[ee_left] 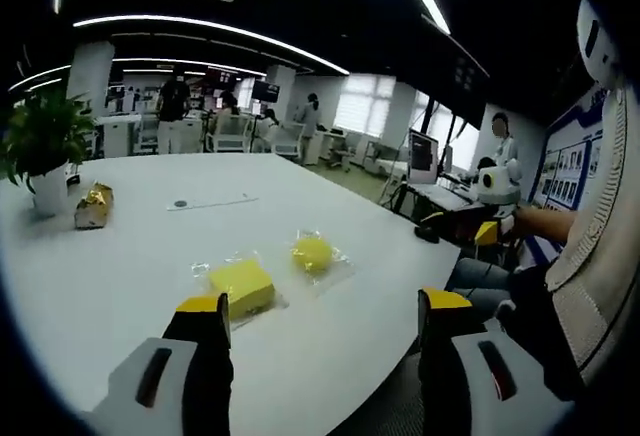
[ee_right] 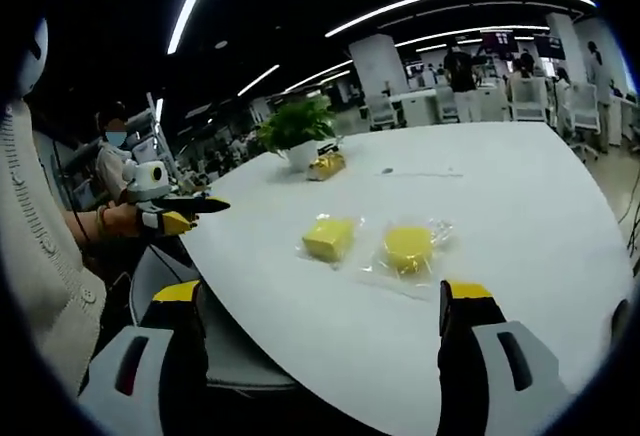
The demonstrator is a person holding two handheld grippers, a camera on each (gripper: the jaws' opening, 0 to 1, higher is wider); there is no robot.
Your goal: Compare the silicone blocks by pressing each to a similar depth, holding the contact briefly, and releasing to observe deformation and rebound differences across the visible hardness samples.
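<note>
Two yellow silicone blocks lie in clear wrappers on the white table (ee_left: pixel 120 286). The rectangular block (ee_left: pixel 242 286) sits just beyond my left gripper's (ee_left: pixel 325 306) left jaw, and the round block (ee_left: pixel 312 252) lies a little farther on, to its right. My left gripper is open and touches nothing. In the right gripper view the rectangular block (ee_right: pixel 329 238) and round block (ee_right: pixel 408 247) rest side by side ahead of my open right gripper (ee_right: pixel 322 296), which hovers near the table edge. Each gripper appears in the other's view, held off the table: right gripper (ee_left: pixel 480 224), left gripper (ee_right: pixel 188 212).
A potted plant (ee_left: pixel 45 141) and a gold-wrapped object (ee_left: pixel 93 206) stand at the table's far side. The person's knitted sleeve (ee_left: pixel 600 246) is close by. Desks, chairs and several people fill the office behind. A grey chair (ee_right: pixel 215 341) sits below the table edge.
</note>
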